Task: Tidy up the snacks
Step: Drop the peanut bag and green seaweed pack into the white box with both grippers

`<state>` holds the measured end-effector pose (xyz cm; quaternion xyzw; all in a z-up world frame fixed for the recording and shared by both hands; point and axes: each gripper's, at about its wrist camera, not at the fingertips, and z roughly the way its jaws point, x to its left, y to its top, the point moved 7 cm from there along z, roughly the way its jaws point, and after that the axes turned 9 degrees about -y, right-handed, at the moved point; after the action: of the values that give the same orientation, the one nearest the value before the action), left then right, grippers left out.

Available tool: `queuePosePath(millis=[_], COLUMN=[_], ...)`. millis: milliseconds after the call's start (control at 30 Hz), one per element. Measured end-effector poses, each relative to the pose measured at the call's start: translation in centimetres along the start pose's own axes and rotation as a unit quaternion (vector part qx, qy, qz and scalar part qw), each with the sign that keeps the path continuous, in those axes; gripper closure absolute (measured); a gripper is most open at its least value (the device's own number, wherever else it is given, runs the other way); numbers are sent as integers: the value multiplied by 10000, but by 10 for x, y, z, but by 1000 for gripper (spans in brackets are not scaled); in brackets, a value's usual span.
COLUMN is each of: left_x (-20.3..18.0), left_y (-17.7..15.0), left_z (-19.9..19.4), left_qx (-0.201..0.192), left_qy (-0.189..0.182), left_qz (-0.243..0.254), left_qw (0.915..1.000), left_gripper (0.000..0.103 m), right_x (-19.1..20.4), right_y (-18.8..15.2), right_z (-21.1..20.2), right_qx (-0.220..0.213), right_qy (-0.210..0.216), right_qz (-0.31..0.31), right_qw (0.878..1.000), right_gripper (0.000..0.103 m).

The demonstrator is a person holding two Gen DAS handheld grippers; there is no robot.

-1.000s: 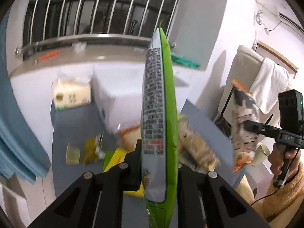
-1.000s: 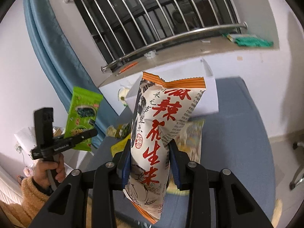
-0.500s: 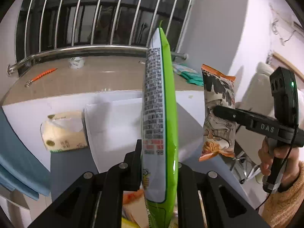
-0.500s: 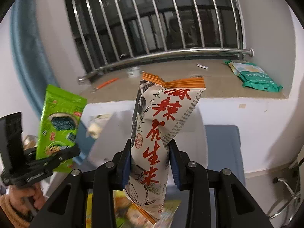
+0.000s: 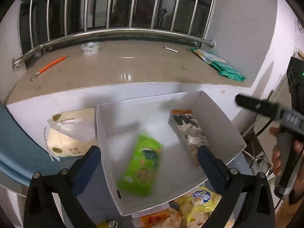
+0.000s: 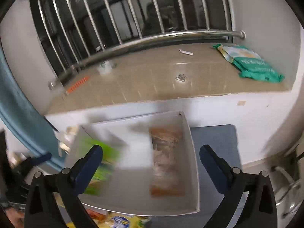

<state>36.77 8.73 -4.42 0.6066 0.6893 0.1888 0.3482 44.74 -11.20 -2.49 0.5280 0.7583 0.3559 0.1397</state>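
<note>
A white open box (image 5: 218,114) (image 6: 191,142) sits below the window sill. Inside it a green snack bag (image 5: 141,167) (image 6: 100,169), blurred by motion, lies toward the left, and an orange-and-white peanut bag (image 5: 190,134) (image 6: 165,161) lies along the right wall. My left gripper (image 5: 148,157) hangs above the box, its jaws opening wide with nothing pressed between the pads. My right gripper (image 6: 151,158) also hovers over the box, its jaws opening wide and holding nothing. A hand holds the right gripper (image 5: 269,112) at the right edge of the left wrist view.
More snack packets (image 5: 199,203) (image 6: 121,221) lie on the blue table in front of the box. A tissue pack (image 5: 68,136) stands left of it. On the sill (image 5: 123,66) lie a green pouch (image 5: 218,64) (image 6: 252,62), an orange item (image 5: 51,66) and a tape roll (image 5: 90,48).
Both grippers moved over the white box and opened. The green bag and the peanut bag left the jaws and now lie in the box.
</note>
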Motion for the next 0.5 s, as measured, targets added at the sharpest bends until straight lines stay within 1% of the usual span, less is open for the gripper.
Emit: queuePosePath(millis=[33,167,267,367,400,500], left_x=[3,-6,-19,-38,-43,-51], left_y=[0,-5,-10,-28,-36,-61], left_z=[1,-6,-21,-47,-55,-82], left_qx=[-29,-255,-462,-655,-698,-762], left_qy=[7,-109,-163,-212,-217,-395], left_qz=[10,79,382,750,839,796], left_qw=[10000,9996,9981,9948,9938,9931], left_gripper=[0,0,0,0,0,0], right_x=[-2,-7,-4,-2,1,8], right_y=[0,1,-3,-14,-21,-49], right_z=[-3,-22,-39,-62,-69,-85], right_qx=[-67,-379,-544,-885,-918,-709], right_qy=[87,54,230,250,325,623], right_qz=[70,68,80,108,72,-103], right_qw=[9999,9992,9982,9957,9952,9955], right_gripper=[0,0,0,0,0,0])
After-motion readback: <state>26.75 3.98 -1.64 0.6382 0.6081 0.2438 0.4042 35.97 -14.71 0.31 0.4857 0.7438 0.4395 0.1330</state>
